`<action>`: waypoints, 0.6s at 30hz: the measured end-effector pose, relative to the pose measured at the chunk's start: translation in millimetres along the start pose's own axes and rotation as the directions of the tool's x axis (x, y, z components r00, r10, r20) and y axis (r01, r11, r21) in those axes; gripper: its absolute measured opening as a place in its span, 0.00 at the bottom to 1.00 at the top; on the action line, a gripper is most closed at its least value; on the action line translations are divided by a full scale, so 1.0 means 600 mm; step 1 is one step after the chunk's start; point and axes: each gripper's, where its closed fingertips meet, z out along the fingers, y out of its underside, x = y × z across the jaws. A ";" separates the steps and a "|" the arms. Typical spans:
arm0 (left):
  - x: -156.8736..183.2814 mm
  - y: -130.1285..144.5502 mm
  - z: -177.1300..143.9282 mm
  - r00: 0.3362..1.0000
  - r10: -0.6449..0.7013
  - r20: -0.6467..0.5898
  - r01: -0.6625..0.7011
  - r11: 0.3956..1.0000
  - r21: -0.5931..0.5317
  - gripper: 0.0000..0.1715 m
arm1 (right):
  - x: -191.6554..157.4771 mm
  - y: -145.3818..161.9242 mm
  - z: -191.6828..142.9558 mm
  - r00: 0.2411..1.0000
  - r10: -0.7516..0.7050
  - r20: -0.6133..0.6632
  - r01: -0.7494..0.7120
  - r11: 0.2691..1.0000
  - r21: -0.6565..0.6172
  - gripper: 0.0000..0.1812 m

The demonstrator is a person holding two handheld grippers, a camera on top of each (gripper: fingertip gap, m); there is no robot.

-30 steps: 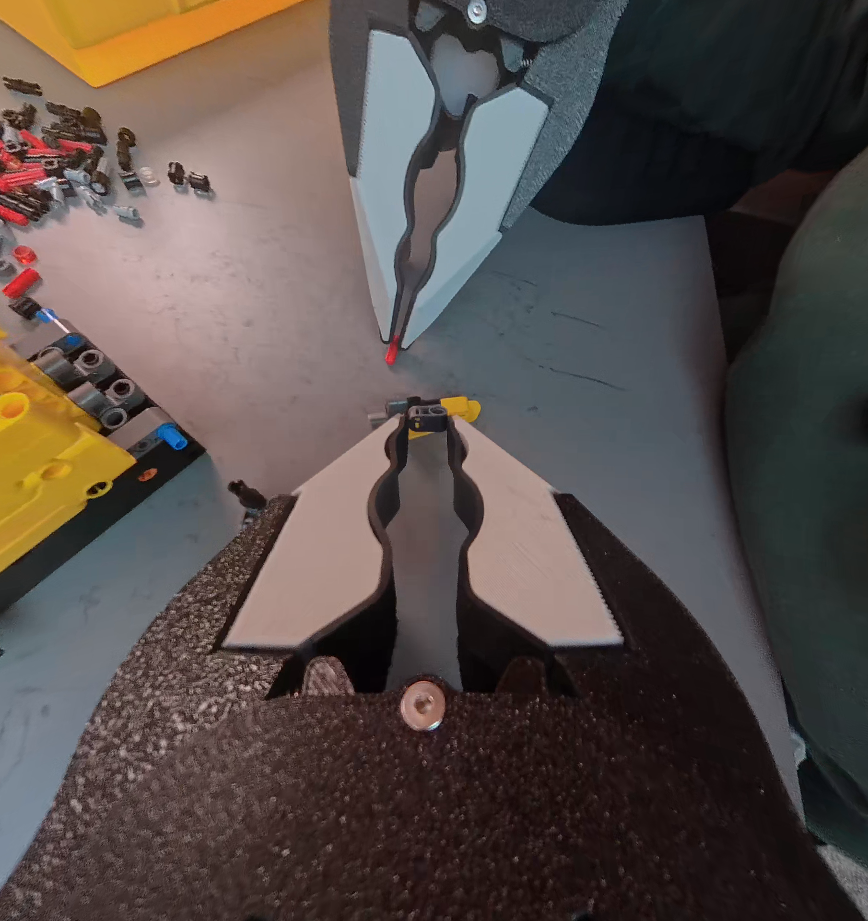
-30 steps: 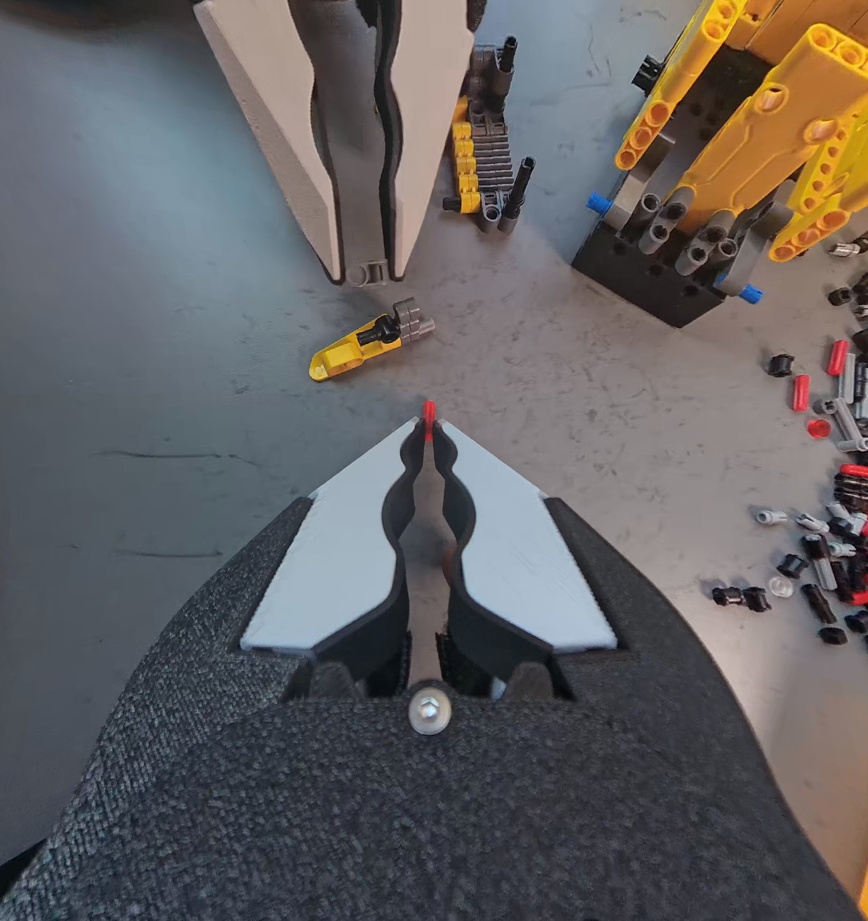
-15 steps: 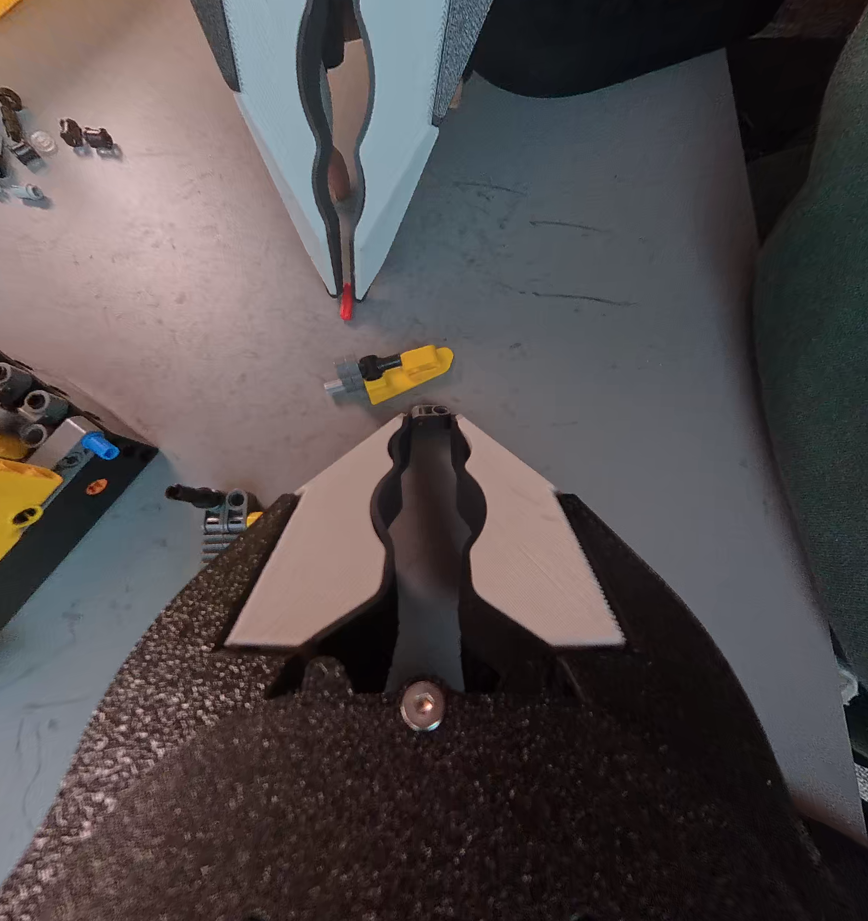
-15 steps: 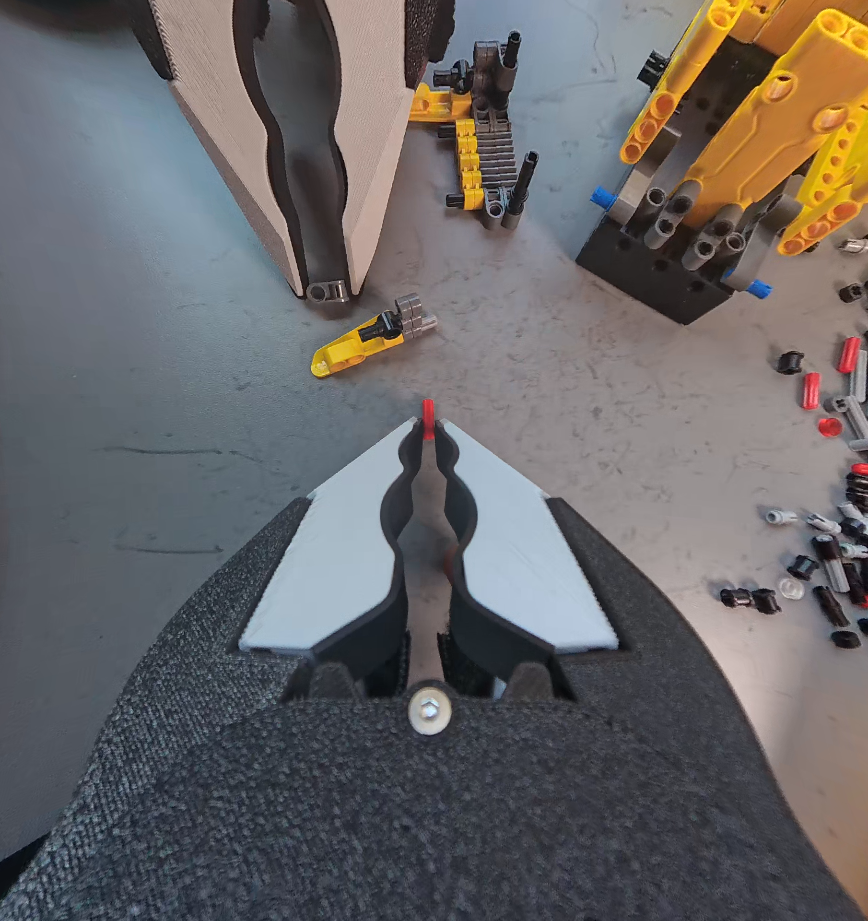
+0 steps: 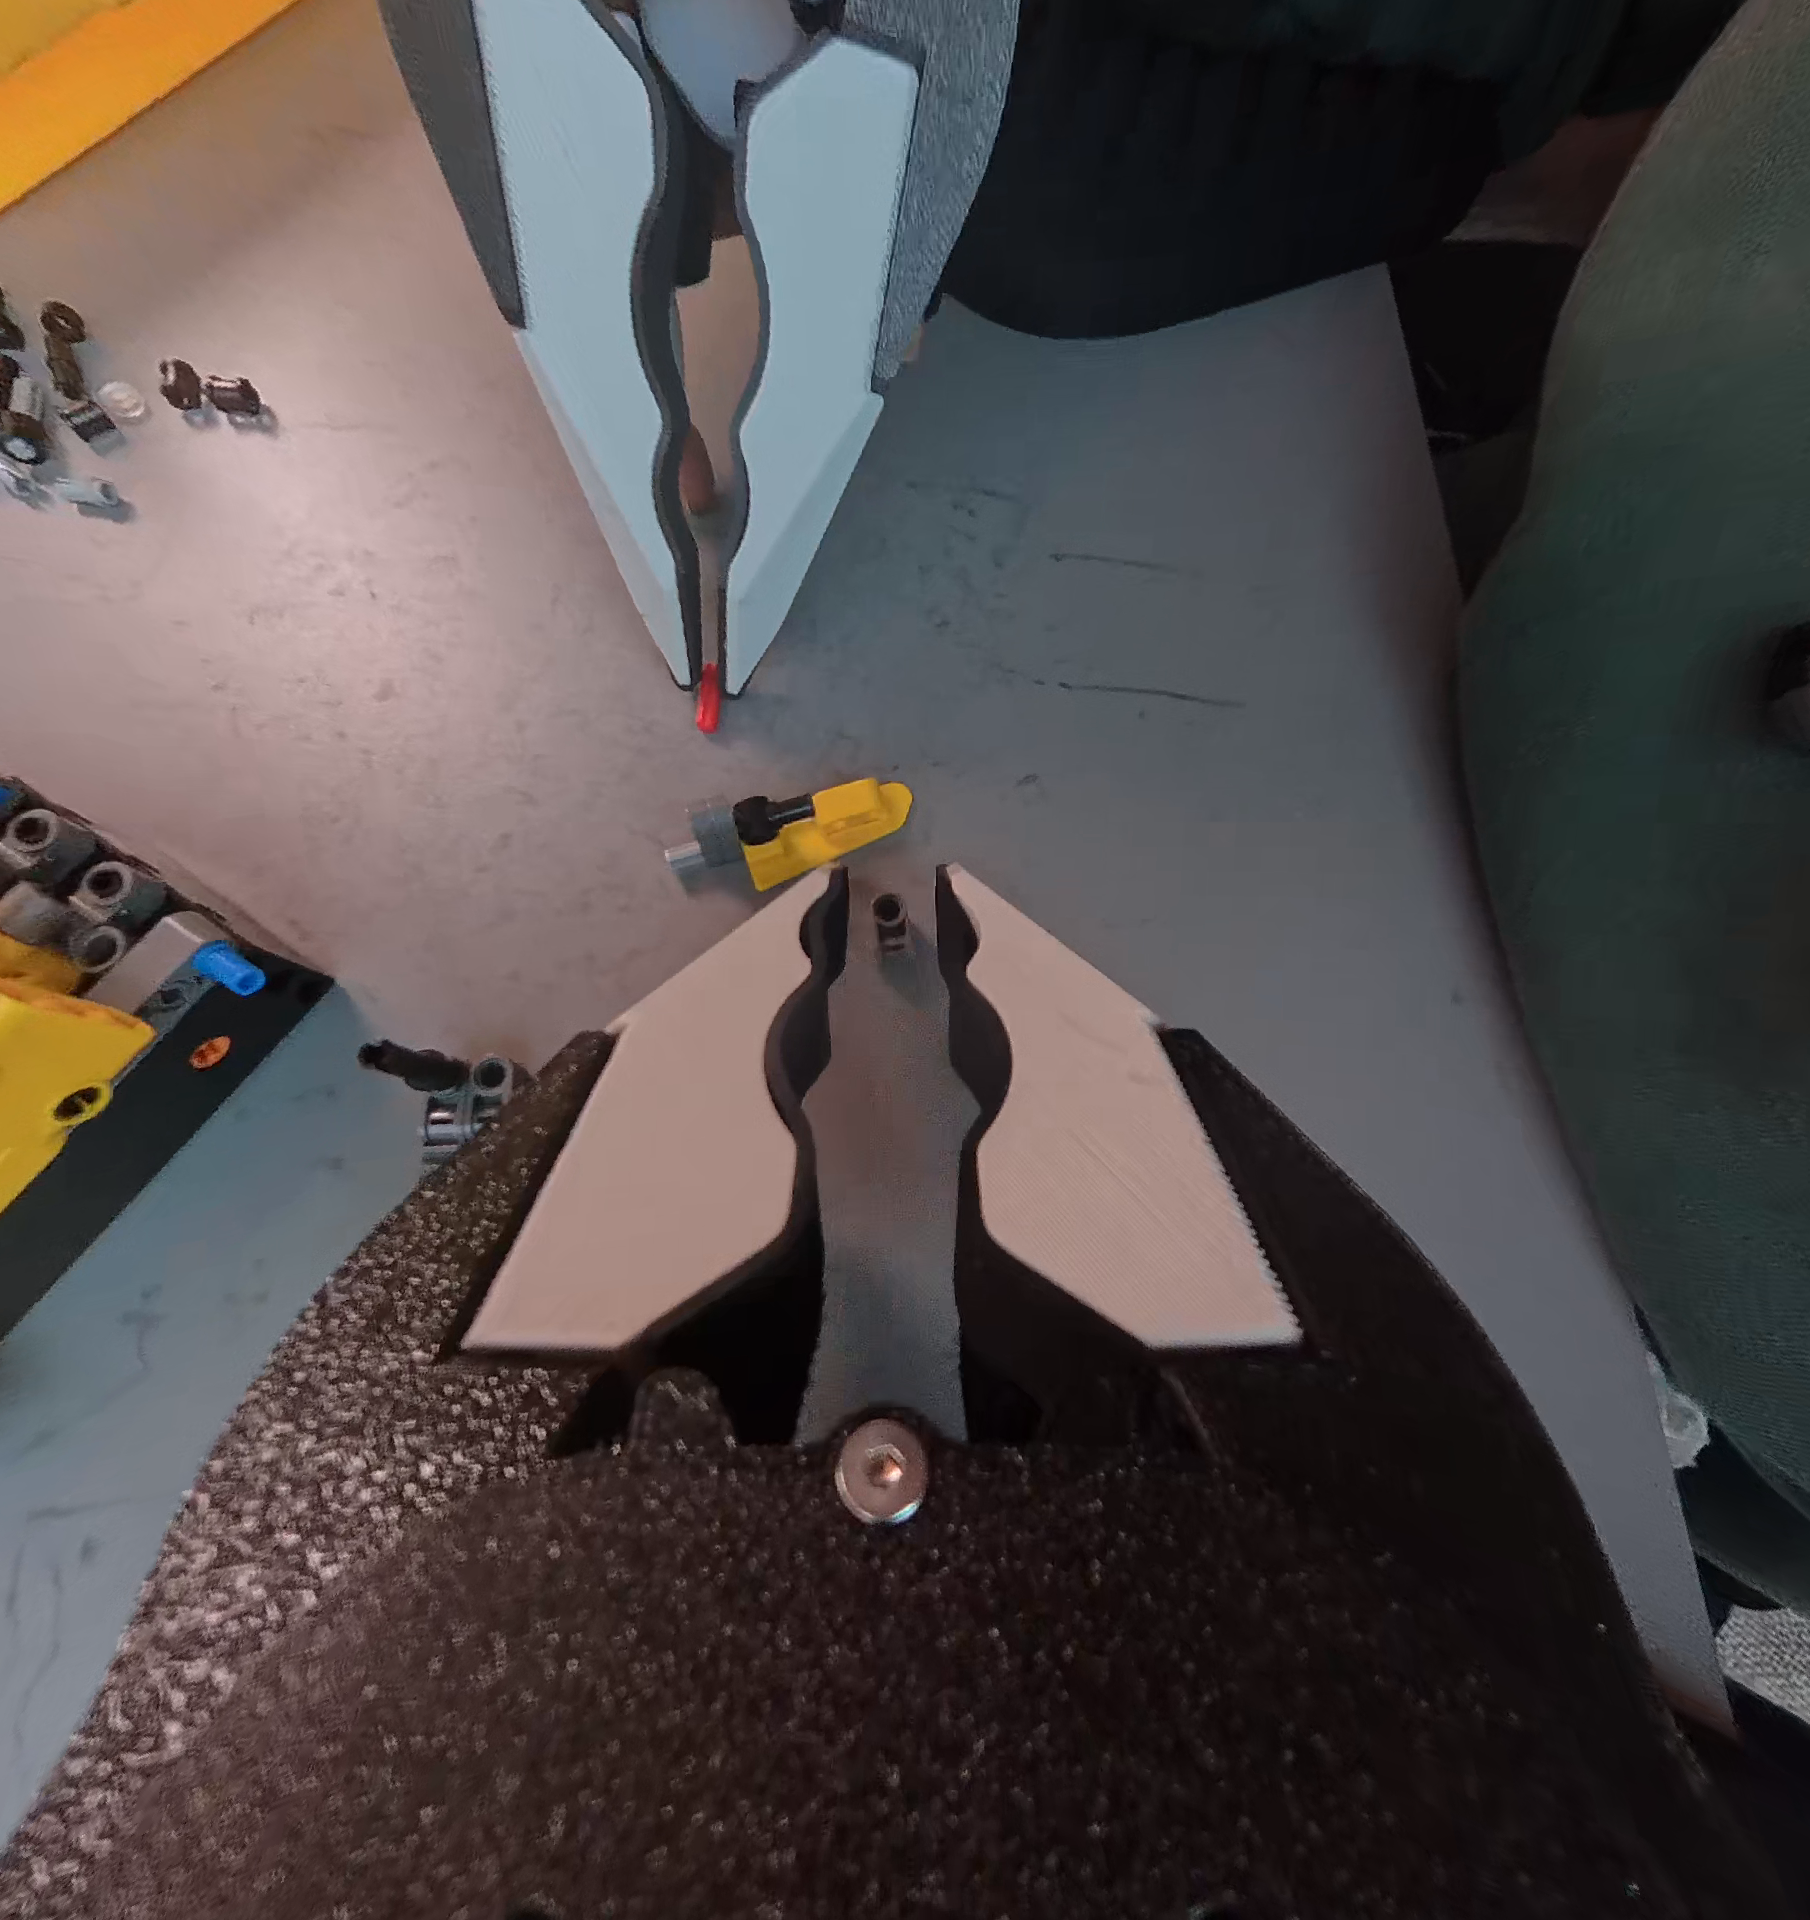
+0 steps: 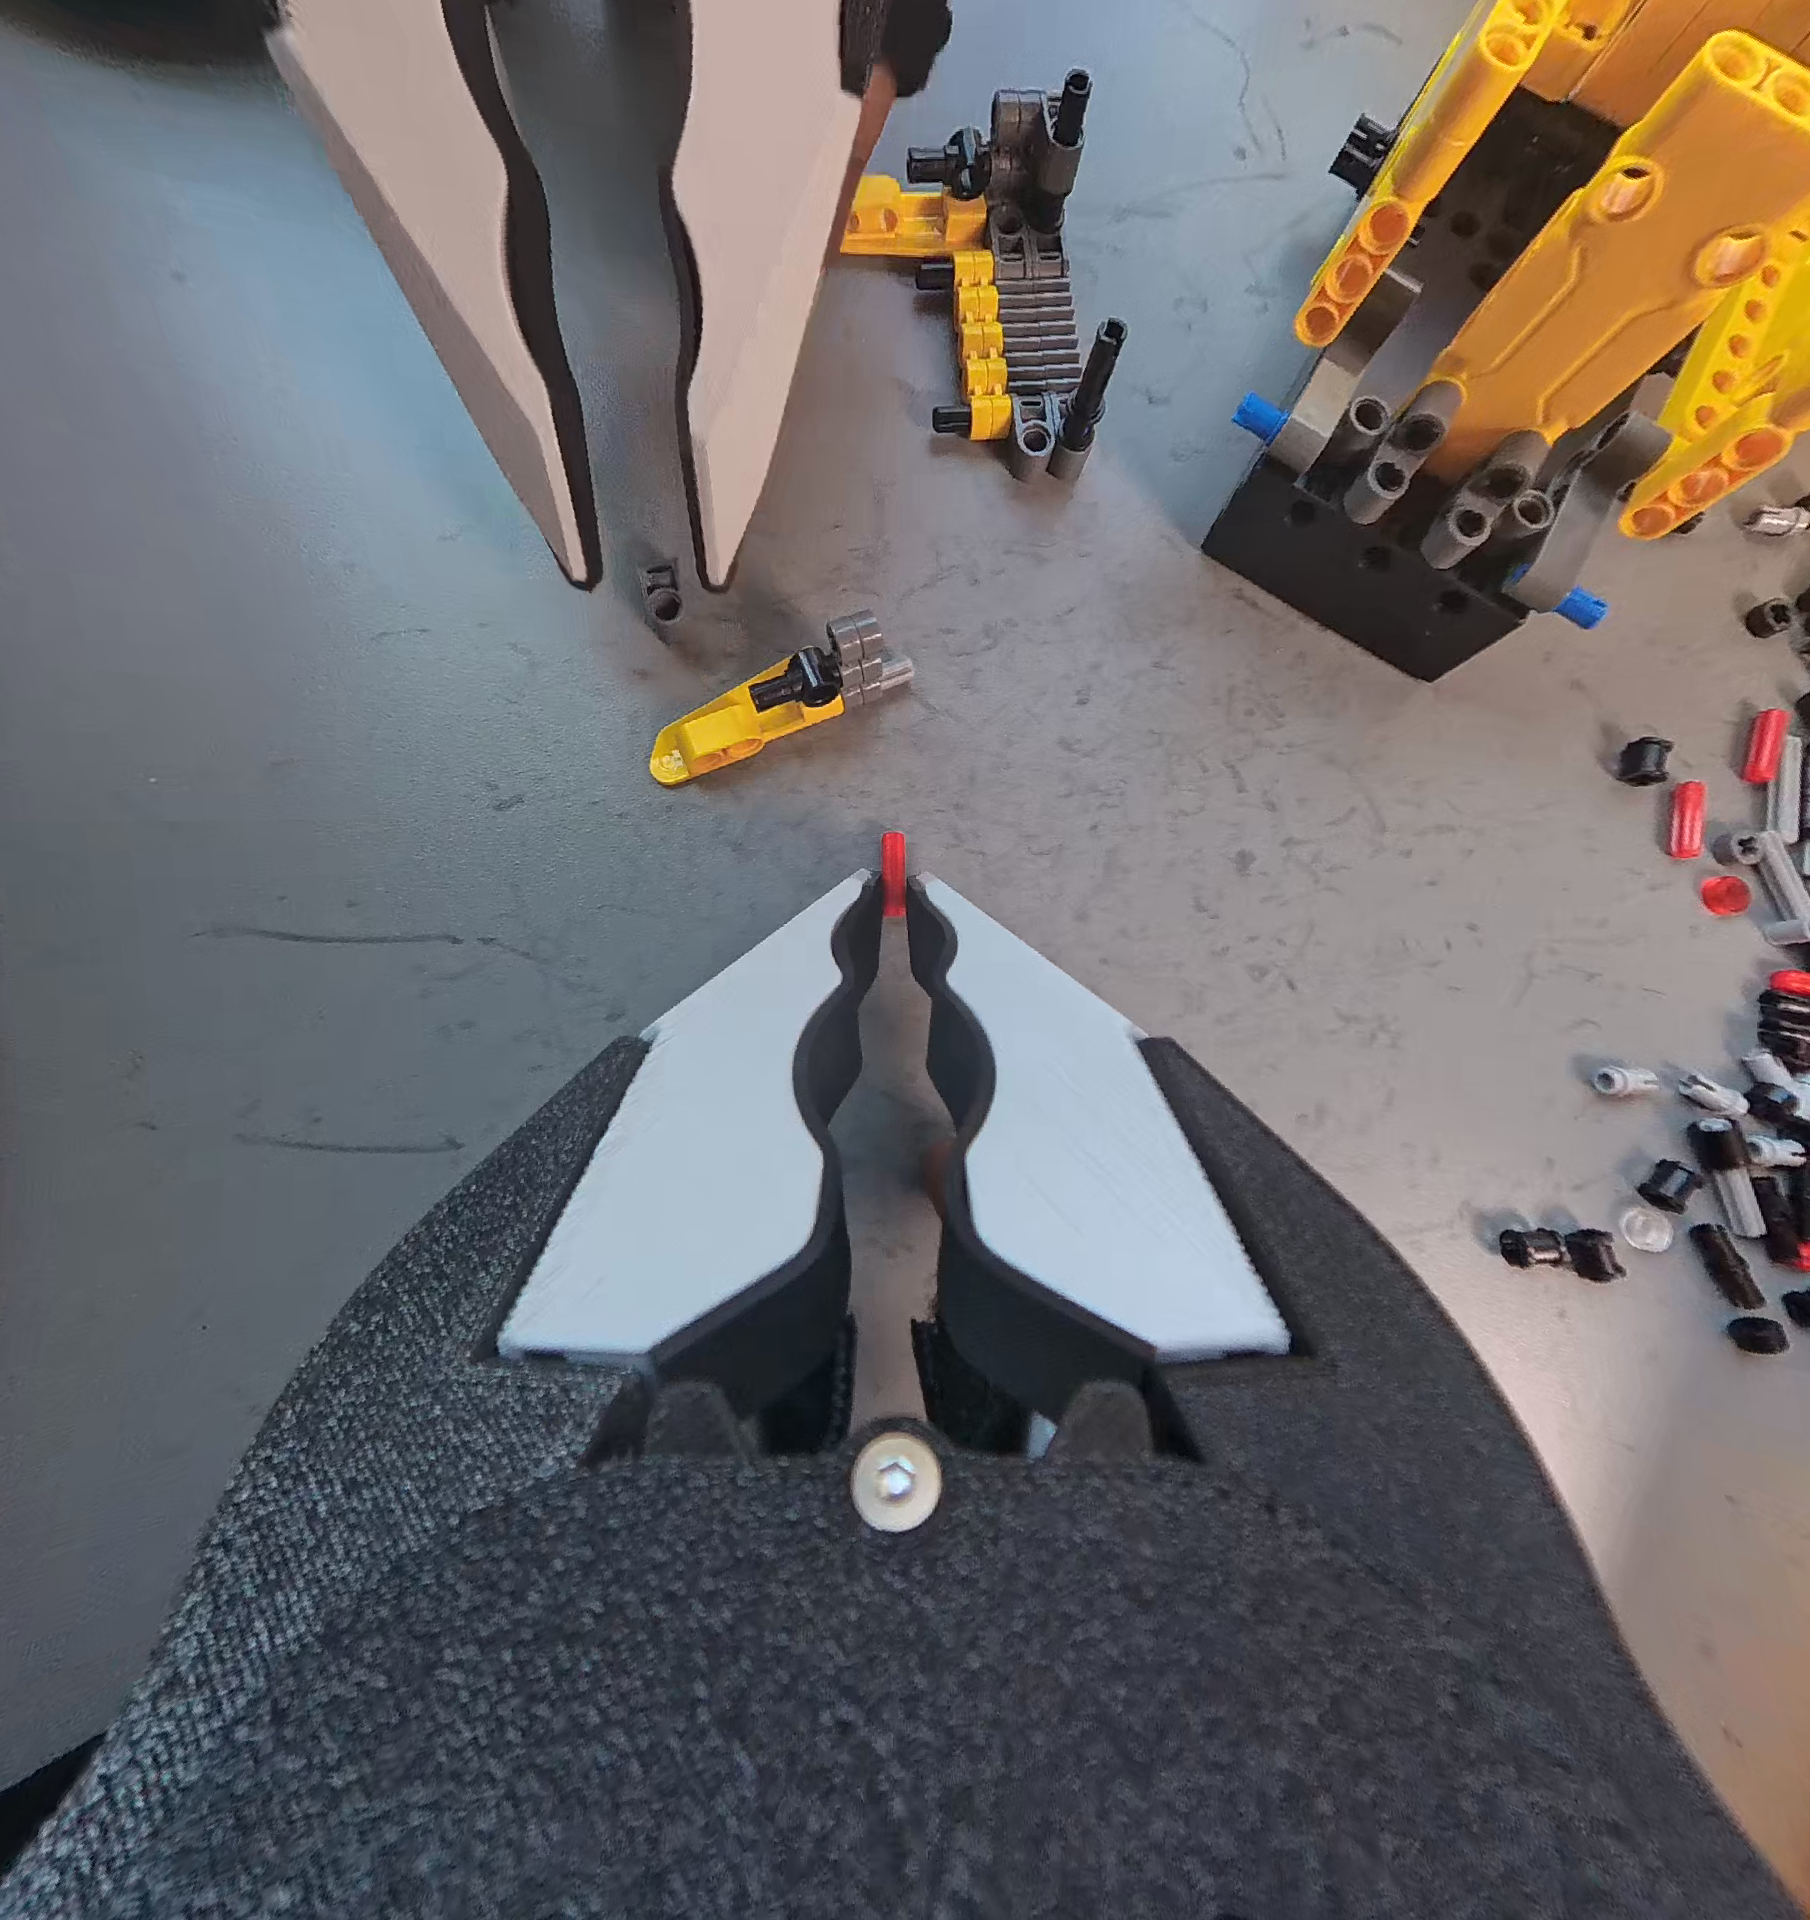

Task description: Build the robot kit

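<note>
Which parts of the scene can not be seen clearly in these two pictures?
- Left wrist view: the small dark grey piece sits between the open left gripper; contact with the table cannot be told.
- Right wrist view: the red pin is mostly hidden inside the shut right gripper.
- Right wrist view: the big yellow model is cut off by the edge.
- Left wrist view: the loose parts pile is too small.

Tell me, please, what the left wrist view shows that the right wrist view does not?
Only the left wrist view shows the dark green cushion past the table edge. Only the right wrist view shows the yellow-and-grey link strip whole and the tall yellow beams. Both show the open left tool about a small dark connector, the right tool shut on a red pin, and the yellow piece with grey bushes between them.
</note>
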 end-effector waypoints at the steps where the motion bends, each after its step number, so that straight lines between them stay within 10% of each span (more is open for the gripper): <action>1: -0.001 -0.004 -0.006 1.000 -0.007 -0.002 0.007 1.000 0.017 0.09 | 0.000 0.000 0.000 1.000 0.000 0.000 0.000 1.000 0.001 0.02; 18: -0.011 0.022 0.008 0.996 0.063 0.060 -0.058 0.996 -0.074 0.04 | 0.000 -0.001 0.000 1.000 -0.003 0.000 0.003 1.000 0.003 0.02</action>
